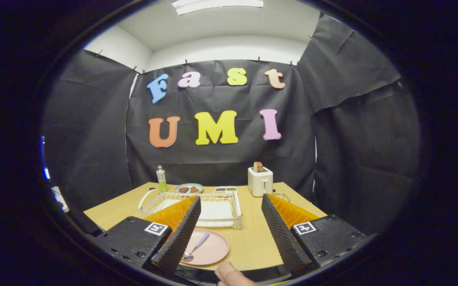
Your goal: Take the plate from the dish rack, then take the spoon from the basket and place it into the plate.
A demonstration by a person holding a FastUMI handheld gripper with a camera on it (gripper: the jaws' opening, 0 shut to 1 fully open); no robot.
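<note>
Wooden table (253,242), spoon (196,247) on plate (217,250), gripper (229,232) open above

The wooden surface (253,242) carries a pink plate (213,248), a white dish rack (213,206), a toaster (260,181), a bottle (161,179) and a green dish (189,188).

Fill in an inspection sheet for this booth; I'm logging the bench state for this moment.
Surface: wooden table, bare ahead of the gripper.
Job's things: pink plate on the table in front of the dish rack; spoon lies in the plate.
Clutter: toaster with bread, green bottle, small dish and tray at the back.
Grippers: gripper with jaws open, holding nothing.
Cables: nothing seen.
Surroundings: black cloth walls; a fingertip at the near edge.
</note>
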